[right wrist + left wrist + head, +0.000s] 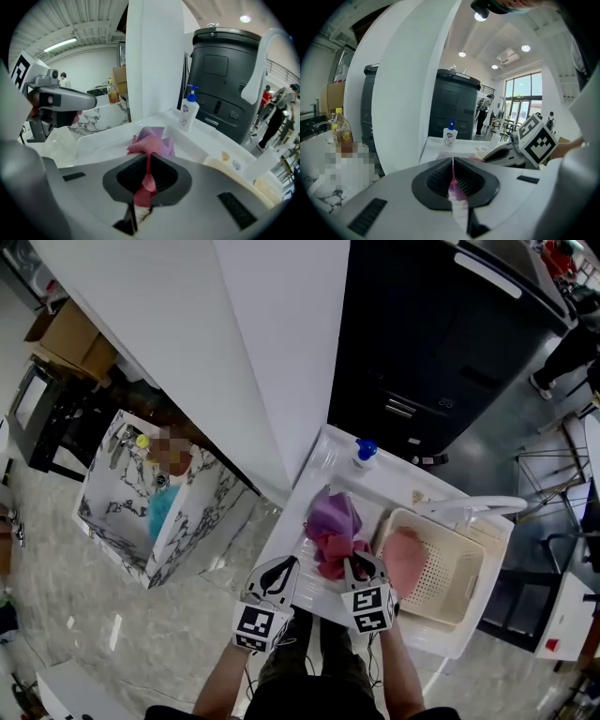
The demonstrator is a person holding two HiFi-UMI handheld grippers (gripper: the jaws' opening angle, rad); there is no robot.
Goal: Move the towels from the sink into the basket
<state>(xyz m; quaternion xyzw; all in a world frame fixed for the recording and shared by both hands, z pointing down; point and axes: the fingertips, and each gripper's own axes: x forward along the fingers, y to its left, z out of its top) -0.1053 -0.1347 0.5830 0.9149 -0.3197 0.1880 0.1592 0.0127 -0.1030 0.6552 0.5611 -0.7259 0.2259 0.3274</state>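
Towel transfer, part done: pink towel [405,559] in basket [466,589]; purple towel [333,514] and red towel [146,146] left in sink [314,465], red one pinched by closed right gripper [148,161]; left gripper [453,165] jaws together, purple sliver between, hold uncertain.

Seen from beside the person: the left forearm [223,682] and right forearm [401,673] reach forward side by side. The left gripper [284,564] tilts gently down, jaws pressed together. The right gripper [360,564] pitches more steeply, jaws clamped on a fold of pink towel [145,148].
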